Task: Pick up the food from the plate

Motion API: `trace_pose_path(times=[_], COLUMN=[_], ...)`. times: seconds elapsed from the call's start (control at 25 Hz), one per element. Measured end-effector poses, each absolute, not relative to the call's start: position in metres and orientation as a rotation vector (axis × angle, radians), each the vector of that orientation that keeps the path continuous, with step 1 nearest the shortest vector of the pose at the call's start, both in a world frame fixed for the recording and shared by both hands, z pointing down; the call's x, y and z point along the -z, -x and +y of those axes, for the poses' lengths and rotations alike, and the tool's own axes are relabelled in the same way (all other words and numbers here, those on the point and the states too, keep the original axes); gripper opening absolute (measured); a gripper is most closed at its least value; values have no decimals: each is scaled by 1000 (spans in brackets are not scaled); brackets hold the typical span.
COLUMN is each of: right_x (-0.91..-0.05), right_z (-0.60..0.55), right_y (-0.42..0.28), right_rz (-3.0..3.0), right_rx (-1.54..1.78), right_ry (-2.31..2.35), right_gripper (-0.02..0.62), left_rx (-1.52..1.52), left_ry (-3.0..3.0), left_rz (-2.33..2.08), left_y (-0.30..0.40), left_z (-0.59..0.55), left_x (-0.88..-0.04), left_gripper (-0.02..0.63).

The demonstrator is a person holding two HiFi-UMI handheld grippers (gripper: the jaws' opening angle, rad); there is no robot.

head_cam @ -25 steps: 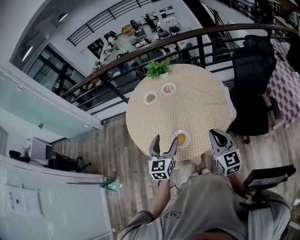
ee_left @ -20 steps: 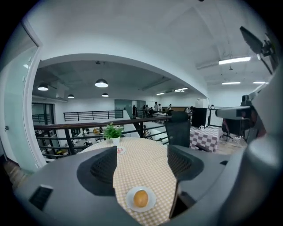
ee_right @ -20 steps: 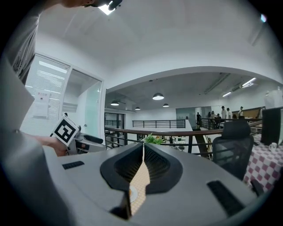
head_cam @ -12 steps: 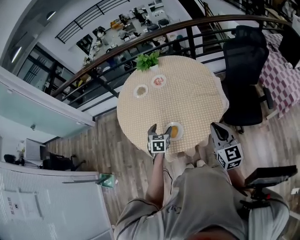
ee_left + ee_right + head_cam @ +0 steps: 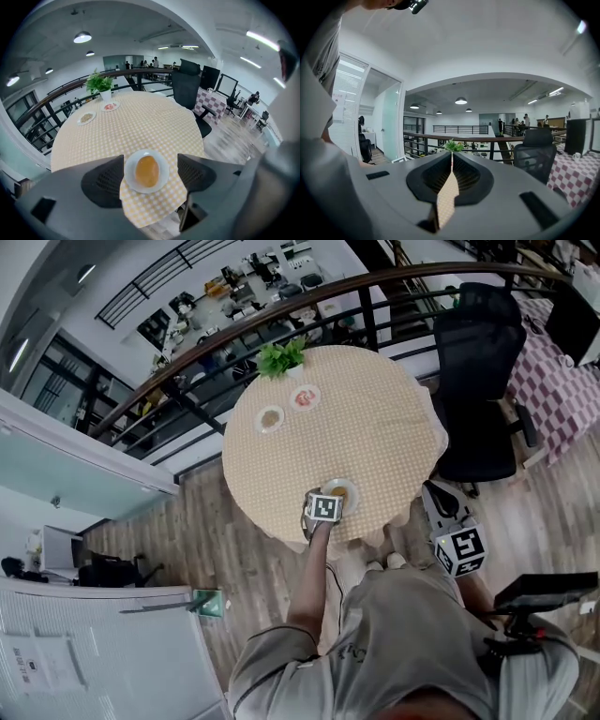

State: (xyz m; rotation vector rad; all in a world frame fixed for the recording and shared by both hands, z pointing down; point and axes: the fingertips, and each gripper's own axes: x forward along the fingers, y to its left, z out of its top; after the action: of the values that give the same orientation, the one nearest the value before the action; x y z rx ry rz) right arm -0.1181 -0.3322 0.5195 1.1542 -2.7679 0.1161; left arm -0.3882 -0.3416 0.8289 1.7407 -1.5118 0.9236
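- Table [image 5: 375, 442]: round, under a checked cloth; small dishes [image 5: 270, 418] and a potted plant [image 5: 280, 357] stand at its far edge.
- Left gripper [image 5: 149, 176]: I read its jaws as set wide, one on either side of the plate [image 5: 161, 159], clasping nothing.
- Food [image 5: 147, 171]: an orange-brown oval lump at the middle of the white plate, by the table's near edge, between my left jaws.
- Right gripper [image 5: 451, 171]: I see its jaws pressed together and empty, held over the floor off the table's near right.
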Motion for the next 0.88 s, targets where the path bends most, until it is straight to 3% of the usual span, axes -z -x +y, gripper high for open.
trace_pose_path(times=[0.88], right_x=[-519], right_z=[-328], right_y=[99], right_rz=[-2678], right_rx=[-111], right_ry=[-1231], right_gripper=[23], left_rx=[-1224], left_ry=[-1686], left_rz=[-1218], left_y=[385], left_z=[-337], left_x=[-955], left_gripper=[365])
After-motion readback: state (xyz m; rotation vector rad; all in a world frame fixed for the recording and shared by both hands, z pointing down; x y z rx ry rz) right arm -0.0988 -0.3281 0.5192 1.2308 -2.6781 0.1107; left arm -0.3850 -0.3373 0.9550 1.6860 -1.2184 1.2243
